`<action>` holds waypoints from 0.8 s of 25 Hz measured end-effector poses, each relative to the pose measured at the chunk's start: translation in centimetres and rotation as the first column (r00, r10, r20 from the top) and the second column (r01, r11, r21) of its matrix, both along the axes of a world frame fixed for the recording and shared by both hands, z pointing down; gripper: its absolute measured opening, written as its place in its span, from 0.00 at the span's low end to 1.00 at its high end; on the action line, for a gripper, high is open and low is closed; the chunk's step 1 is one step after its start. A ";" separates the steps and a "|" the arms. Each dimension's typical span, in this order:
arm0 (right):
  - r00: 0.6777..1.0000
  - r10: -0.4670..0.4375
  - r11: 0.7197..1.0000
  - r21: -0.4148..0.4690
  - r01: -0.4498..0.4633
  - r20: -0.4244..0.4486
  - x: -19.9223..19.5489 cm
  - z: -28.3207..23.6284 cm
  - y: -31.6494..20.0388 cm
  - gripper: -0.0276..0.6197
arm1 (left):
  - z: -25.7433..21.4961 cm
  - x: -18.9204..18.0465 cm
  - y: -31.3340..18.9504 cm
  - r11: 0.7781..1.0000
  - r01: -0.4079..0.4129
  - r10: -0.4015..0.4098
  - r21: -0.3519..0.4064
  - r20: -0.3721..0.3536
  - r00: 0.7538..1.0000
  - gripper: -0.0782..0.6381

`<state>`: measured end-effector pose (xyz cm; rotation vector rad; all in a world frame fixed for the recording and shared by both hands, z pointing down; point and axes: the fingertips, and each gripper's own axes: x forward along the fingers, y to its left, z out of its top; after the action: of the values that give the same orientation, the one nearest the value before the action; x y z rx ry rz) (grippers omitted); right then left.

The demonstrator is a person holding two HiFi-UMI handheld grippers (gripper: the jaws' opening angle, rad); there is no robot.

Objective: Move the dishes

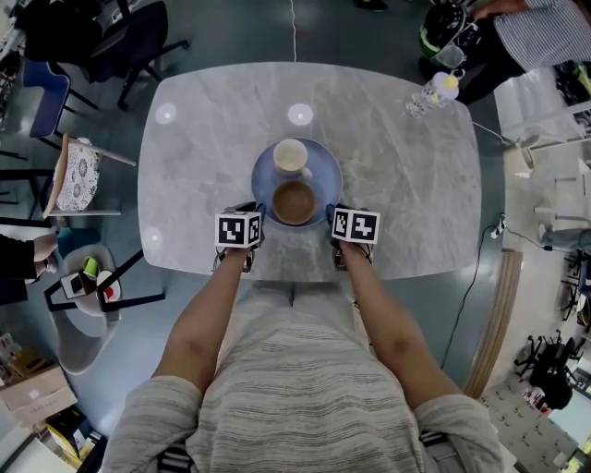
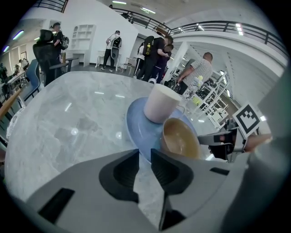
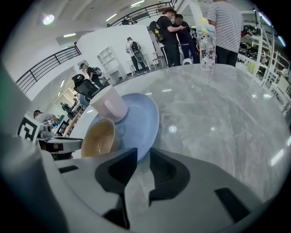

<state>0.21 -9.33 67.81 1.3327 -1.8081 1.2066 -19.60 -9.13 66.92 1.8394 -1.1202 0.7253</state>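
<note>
- The blue plate [image 1: 328, 175] is at the middle of the grey marble table [image 1: 406, 185], somewhat toward my edge of it; I can't tell whether it rests flat on the marble or is raised a little.
- On the plate a white mug [image 1: 290, 156] stands upright on the far half, its handle to the right.
- A brown bowl [image 1: 294, 202] stands open side up on the near half, just beside the mug.
- My left gripper [image 2: 144, 152] is at the plate's near-left rim. Its jaws are drawn in to a narrow gap and pinch that rim at their very tips.
- My right gripper [image 3: 143, 152] is at the near-right rim, its jaws likewise narrowed onto the edge of the plate at their tips.
- Both grippers point steeply down, my forearms reaching over the table's near edge, with the marker cubes on either side of the bowl.
- A clear water bottle [image 1: 429, 94] stands at the far right corner of the table, well apart from the plate.
- Beyond the table, a chair with a patterned cushion [image 1: 78, 174] is on the left, and a person in a striped shirt [image 1: 545, 28] is at the far right.
</note>
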 end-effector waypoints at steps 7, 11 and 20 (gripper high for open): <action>1.000 -0.009 1.000 0.008 0.009 0.002 -0.1 -0.1 -0.5 0.21 | 0.1 -0.2 -0.6 1.000 0.006 -0.006 -0.001 -0.011 1.000 0.24; 1.000 -0.020 1.000 0.005 0.020 -0.007 -0.1 -0.1 -0.5 0.21 | 0.1 -0.1 -0.6 1.000 0.008 -0.008 -0.006 -0.013 1.000 0.24; 0.998 -0.055 0.998 0.012 0.055 -0.021 -0.2 -0.3 -0.5 0.22 | -0.2 -0.5 -0.7 1.000 0.018 -0.018 0.002 -0.044 0.999 0.24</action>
<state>-0.03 -9.86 67.52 1.2888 -1.8284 1.1501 -20.05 -9.86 66.69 1.8365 -1.1080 0.6704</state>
